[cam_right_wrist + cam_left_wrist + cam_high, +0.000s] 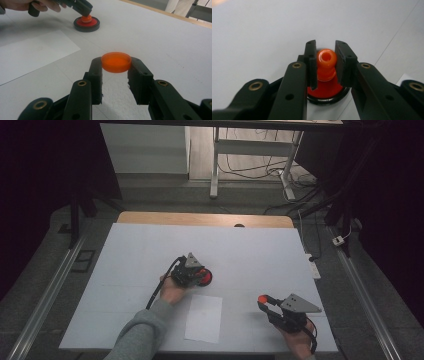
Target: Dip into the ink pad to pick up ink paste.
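High view: my left claw (200, 273) pinches the orange knob (326, 62) of the stamp on the surface (260, 255); my right claw (264, 301) pinches its orange cap (116, 62) — capping remains, I judge.

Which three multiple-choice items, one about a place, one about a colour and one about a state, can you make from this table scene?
1. Where does the white paper sheet lie?
A. between the two hands, near the table's front edge
B. at the table's far edge
C. under the round base

2. What colour is the cap in the right gripper?
A. blue
B. orange
C. white

3. How is the left gripper?
A. wide open above the paper
B. lying unused
C. shut on the stamp knob

Answers: 1 A, the high view shows it there; 2 B, seen between the jaws; 3 C, both pads press the knob.
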`<state>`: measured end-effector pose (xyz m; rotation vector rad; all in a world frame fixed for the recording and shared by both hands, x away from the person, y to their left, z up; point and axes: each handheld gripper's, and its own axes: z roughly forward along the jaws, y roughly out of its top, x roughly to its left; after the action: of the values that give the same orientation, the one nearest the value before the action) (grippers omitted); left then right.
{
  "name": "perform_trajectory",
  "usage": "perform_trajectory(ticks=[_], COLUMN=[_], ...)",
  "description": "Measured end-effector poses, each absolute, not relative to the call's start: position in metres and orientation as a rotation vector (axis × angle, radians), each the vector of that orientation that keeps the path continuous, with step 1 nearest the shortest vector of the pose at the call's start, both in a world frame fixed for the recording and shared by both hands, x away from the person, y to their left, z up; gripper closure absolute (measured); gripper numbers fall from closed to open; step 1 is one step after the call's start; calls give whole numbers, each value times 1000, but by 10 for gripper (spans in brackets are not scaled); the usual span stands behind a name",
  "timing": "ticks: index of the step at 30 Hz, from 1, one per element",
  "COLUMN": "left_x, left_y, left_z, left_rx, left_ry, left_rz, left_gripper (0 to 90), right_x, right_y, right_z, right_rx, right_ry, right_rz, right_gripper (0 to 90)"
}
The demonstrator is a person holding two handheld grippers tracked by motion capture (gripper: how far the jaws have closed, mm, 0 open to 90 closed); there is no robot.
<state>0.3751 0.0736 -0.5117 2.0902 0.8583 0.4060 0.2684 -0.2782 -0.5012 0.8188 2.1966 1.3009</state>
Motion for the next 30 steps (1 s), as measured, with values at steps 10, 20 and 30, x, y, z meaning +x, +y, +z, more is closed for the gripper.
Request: perform_trajectory(ticks=[10, 20, 30], left_x=[379, 383, 384], left_y=[83, 84, 84], left_z=[-495, -505, -515], left_rx=[2062, 2071, 2083], left_ry=[872, 893, 908], left_rz=[404, 365, 350], left_gripper=[733, 732, 732], right_x=[268, 269, 269], right_y=[-278, -279, -279], right_z=[-501, -501, -501], right_rx=[818, 821, 822], right_ry=[2194, 2196, 2195], right_rz=[1305, 1302, 1304], right_gripper=[648, 648, 648])
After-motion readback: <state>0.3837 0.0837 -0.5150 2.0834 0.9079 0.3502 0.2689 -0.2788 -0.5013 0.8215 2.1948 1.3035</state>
